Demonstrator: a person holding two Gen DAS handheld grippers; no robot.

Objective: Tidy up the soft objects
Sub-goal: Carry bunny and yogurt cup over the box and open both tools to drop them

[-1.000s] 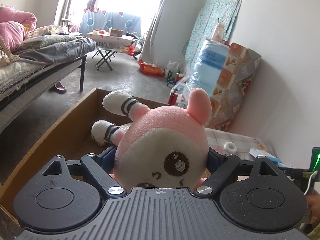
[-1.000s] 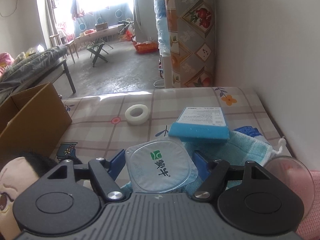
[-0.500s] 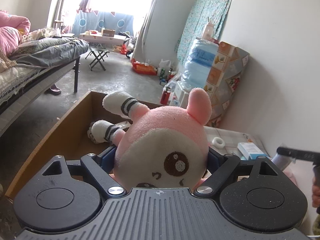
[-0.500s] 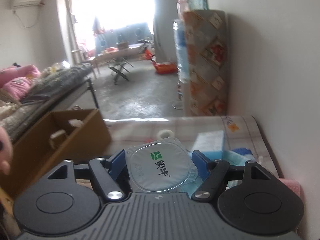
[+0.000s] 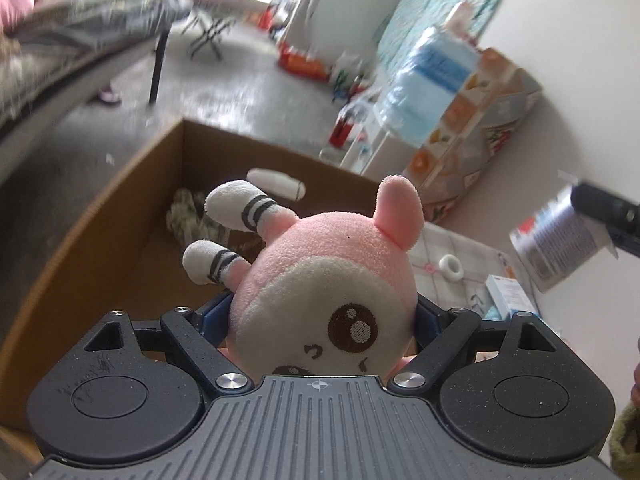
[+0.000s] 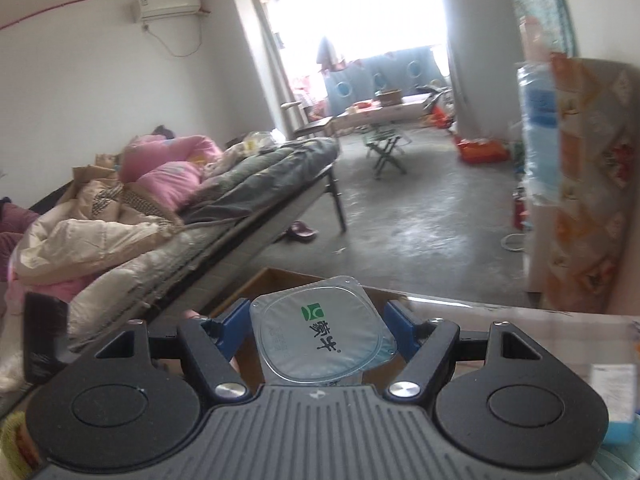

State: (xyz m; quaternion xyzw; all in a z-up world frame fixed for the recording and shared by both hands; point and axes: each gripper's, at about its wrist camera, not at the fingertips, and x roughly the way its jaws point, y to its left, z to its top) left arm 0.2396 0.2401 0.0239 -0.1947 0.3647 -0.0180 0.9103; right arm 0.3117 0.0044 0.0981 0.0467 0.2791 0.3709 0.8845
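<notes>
My left gripper [image 5: 320, 316] is shut on a pink and white plush toy [image 5: 320, 280] and holds it over the near end of an open cardboard box [image 5: 100, 216]. The box holds a crumpled cloth [image 5: 192, 216] and a white object [image 5: 276, 182]. My right gripper [image 6: 320, 332] is shut on a clear plastic yogurt cup [image 6: 320, 340] with a green logo, raised above the box edge [image 6: 276, 276]. The right gripper with its cup also shows at the right of the left wrist view [image 5: 560, 240].
A table with a checked cloth [image 5: 472, 256] stands right of the box, with a white tape roll [image 5: 451, 265] and a blue and white packet [image 5: 508, 294]. A bed with bedding [image 6: 160, 224] lies left. A water jug [image 5: 432, 80] and patterned cabinet [image 6: 588, 184] stand by the wall.
My left gripper has tipped down toward the box with the plush toy. My right gripper has risen and swung left with the yogurt cup, away from the table.
</notes>
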